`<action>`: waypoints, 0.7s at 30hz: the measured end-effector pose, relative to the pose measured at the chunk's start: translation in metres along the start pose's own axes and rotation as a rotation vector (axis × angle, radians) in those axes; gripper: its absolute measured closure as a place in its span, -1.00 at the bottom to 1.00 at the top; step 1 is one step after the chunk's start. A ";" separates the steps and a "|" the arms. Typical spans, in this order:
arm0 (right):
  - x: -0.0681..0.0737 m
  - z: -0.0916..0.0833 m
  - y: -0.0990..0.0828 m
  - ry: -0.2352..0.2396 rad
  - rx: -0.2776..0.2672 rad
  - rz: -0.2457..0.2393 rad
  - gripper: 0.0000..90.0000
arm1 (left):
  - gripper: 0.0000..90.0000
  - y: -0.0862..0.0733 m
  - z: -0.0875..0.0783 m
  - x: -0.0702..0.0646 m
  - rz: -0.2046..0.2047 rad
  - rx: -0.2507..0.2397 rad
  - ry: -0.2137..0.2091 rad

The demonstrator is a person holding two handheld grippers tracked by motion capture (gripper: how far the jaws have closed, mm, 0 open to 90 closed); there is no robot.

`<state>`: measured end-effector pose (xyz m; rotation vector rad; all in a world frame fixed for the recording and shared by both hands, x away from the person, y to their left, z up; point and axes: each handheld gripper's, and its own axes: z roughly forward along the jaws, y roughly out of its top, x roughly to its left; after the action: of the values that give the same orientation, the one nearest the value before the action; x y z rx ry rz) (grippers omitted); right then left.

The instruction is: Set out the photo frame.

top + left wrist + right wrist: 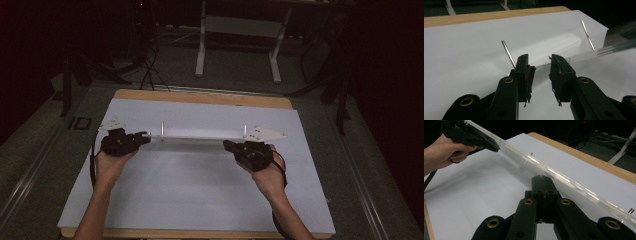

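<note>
A long clear plastic bar (200, 134) lies across the white sheet (200, 185), with two thin metal pins (161, 128) (244, 131) standing up from it. My left gripper (145, 136) sits at the bar's left end. In the left gripper view its jaws (540, 62) stand open, with the bar (579, 56) running away from the gap and a pin (508, 53) just beyond the left jaw. My right gripper (227, 145) is at the bar's near edge by the right pin. Its jaws (544, 180) are shut beside the bar (564, 178), and nothing shows between them.
The sheet covers a wooden table (200, 97) whose edge shows at the back. Behind it on the dark floor stand a white table frame (240, 30) and cables (150, 70). The other hand holds the left gripper (491, 145) at the bar's far end.
</note>
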<state>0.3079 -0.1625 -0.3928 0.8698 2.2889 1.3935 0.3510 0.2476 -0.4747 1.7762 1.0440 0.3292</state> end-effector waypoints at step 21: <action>-0.011 0.003 0.010 -0.026 -0.006 0.013 1.00 | 0.35 0.000 -0.007 -0.007 0.081 -0.015 -0.032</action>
<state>0.3217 -0.1643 -0.3859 0.8967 2.2625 1.3857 0.3426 0.2467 -0.4700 1.8079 0.9466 0.3569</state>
